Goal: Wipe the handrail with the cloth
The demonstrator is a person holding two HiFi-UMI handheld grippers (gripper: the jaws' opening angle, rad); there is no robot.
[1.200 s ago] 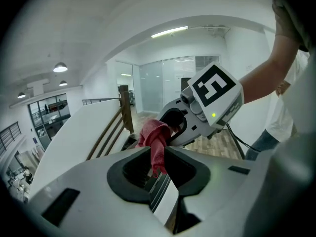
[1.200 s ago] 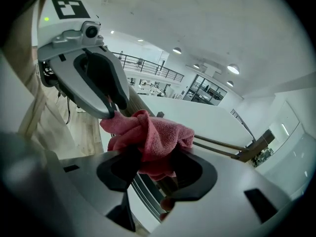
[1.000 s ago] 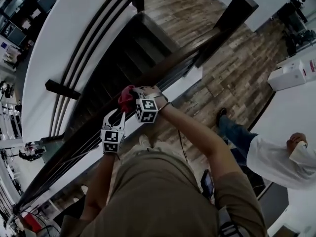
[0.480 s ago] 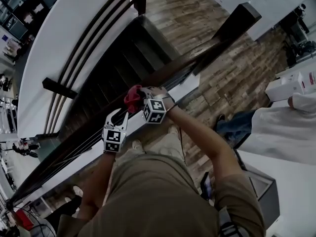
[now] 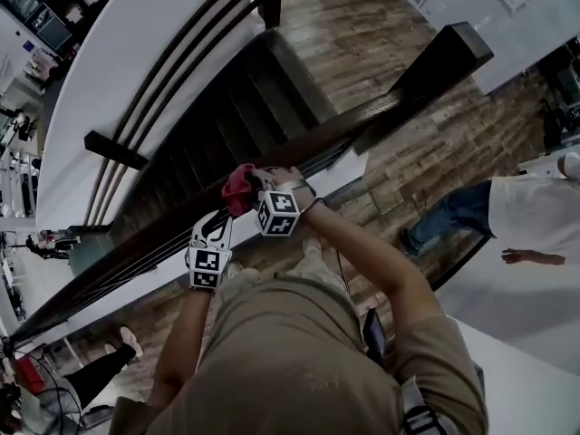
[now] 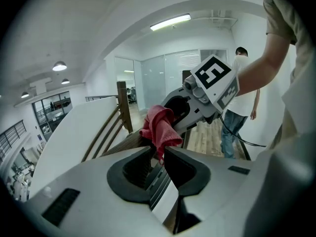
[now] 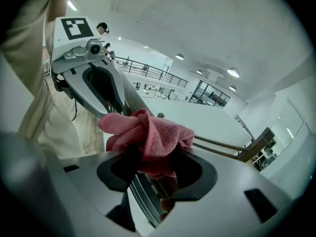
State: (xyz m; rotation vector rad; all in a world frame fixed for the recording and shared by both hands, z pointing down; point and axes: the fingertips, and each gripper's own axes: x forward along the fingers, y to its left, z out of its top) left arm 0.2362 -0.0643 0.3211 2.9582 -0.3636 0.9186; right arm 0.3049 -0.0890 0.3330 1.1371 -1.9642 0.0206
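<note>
Handrail (image 5: 355, 129) slants lower-left to upper-right under cloth (image 5: 237, 188)

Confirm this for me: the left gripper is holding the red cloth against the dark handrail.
Wrong gripper. The right gripper is holding the red cloth against the dark handrail; the right gripper view shows the cloth bunched between its jaws.

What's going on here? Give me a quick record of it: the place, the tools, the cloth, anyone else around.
Place: beside a staircase with a dark wooden handrail
Right gripper: shut on a bunched red cloth, held against the handrail
Left gripper: jaws slightly apart, holding nothing, further down the rail
Bystander: person in white shirt standing at the right
</note>
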